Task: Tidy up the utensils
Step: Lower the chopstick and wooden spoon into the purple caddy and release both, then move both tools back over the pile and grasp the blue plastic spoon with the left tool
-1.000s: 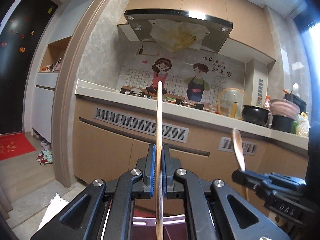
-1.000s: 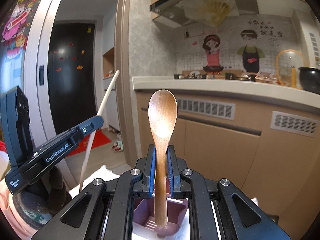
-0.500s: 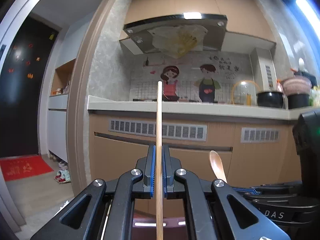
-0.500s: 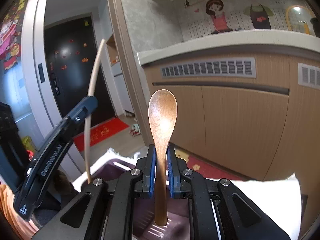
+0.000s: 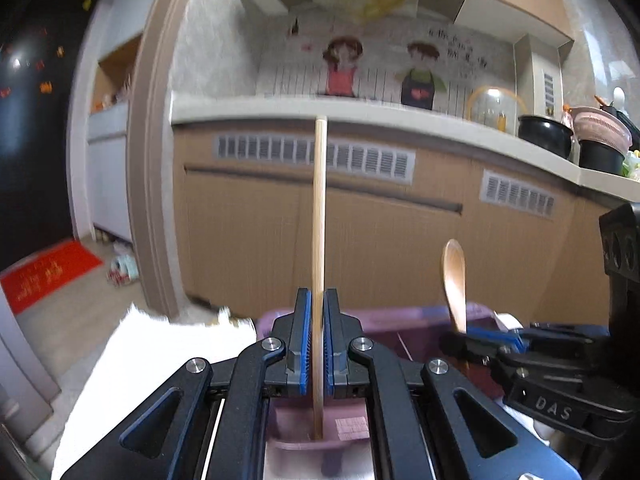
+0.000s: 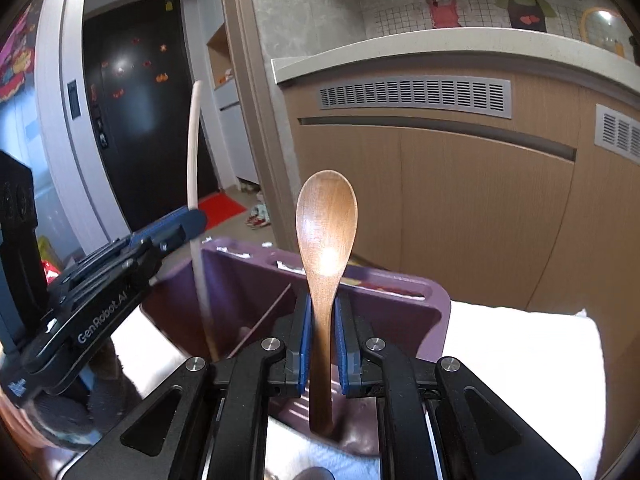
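Observation:
My left gripper (image 5: pixel 315 312) is shut on a pale wooden chopstick (image 5: pixel 319 216) that stands upright, its lower end down inside a purple utensil holder (image 5: pixel 424 316). My right gripper (image 6: pixel 323 312) is shut on a brown wooden spoon (image 6: pixel 326 232), bowl up, its handle end low over the purple holder (image 6: pixel 404 300). In the right wrist view the left gripper (image 6: pixel 176 232) holds the chopstick (image 6: pixel 195 152) over the holder's left compartment. In the left wrist view the right gripper (image 5: pixel 484 334) and spoon (image 5: pixel 454 280) are at the right.
The holder stands on a white cloth (image 6: pixel 520 340) (image 5: pixel 160 344). Behind are tan kitchen cabinets (image 5: pixel 400 240), a counter with black pots (image 5: pixel 544 136), a door frame (image 5: pixel 148 160) and a red mat (image 5: pixel 44 272) on the floor. A thin stick (image 6: pixel 264 320) lies in the holder.
Both grippers have tilted and moved down toward the purple holder, which now fills more of both views. The chopstick's lower end and the spoon's handle end are now in or over the holder.

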{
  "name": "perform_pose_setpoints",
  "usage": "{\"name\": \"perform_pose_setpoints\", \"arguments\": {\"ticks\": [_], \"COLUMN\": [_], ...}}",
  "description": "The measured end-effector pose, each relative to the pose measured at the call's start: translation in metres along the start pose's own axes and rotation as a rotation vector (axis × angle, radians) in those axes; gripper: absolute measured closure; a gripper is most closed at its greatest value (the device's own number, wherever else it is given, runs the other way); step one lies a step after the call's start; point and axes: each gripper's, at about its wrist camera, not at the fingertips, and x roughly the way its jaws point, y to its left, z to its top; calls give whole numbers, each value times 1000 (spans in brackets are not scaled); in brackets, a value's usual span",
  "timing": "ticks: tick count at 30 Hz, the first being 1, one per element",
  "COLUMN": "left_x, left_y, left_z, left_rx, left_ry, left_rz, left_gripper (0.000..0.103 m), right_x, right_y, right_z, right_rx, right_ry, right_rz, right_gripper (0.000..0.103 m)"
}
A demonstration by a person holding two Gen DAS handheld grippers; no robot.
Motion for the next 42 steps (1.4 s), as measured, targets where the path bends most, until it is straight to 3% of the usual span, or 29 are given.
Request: {"name": "perform_pose_setpoints", "arguments": {"ticks": [2, 4, 5, 6, 7, 9, 13, 19, 22, 26, 29, 36, 40, 42], "left_x": [0, -8, -14, -22, -28, -45, -70, -95, -107, -118, -121, -91, -53, -38], "left_y": [2, 6, 7, 7, 7, 5, 2, 3, -2, -10, -21, -34, -33, -34], "left_z": [-1, 0, 1, 3, 3, 4, -2, -42, -64, -85, -101, -99, -95, -98], "left_rx": [-15, -46, -54, -52, -46, -33, -11, -22, -11, -15, 7, -26, -82, -86], "left_ry": [58, 80, 78, 77, 78, 94, 217, 464, 520, 587, 635, 732, 829, 873], "left_rz": [-14, -21, -17, -20, -21, 2, 45, 40, 13, -36, -76, -139, -135, -120], "left_gripper": [62, 44, 39, 34, 26, 20, 12, 11, 13, 31, 31, 31, 45, 47], "right_x": [-3, -4, -8, -13, -18, -32, -69, -119, -141, -161, -170, -176, -171, -170], "right_y": [2, 2, 3, 5, 8, 13, 25, 46, 55, 57, 58, 66, 63, 61], "right_z": [-1, -1, -2, -3, -3, -6, -16, -39, -57, -78, -96, -135, -145, -147], "right_rx": [13, 24, 20, 18, 18, 20, 10, -27, -39, 0, 30, -16, -16, -21], "right_ry": [25, 47, 47, 44, 39, 18, -2, 55, 81, 126, 167, 230, 251, 256], "right_rz": [-12, -21, -29, -32, -42, -51, -90, -193, -231, -255, -248, -300, -308, -313], "right_gripper": [90, 80, 76, 65, 48, 30, 30, 29, 28, 28, 28, 28, 28, 28]}}
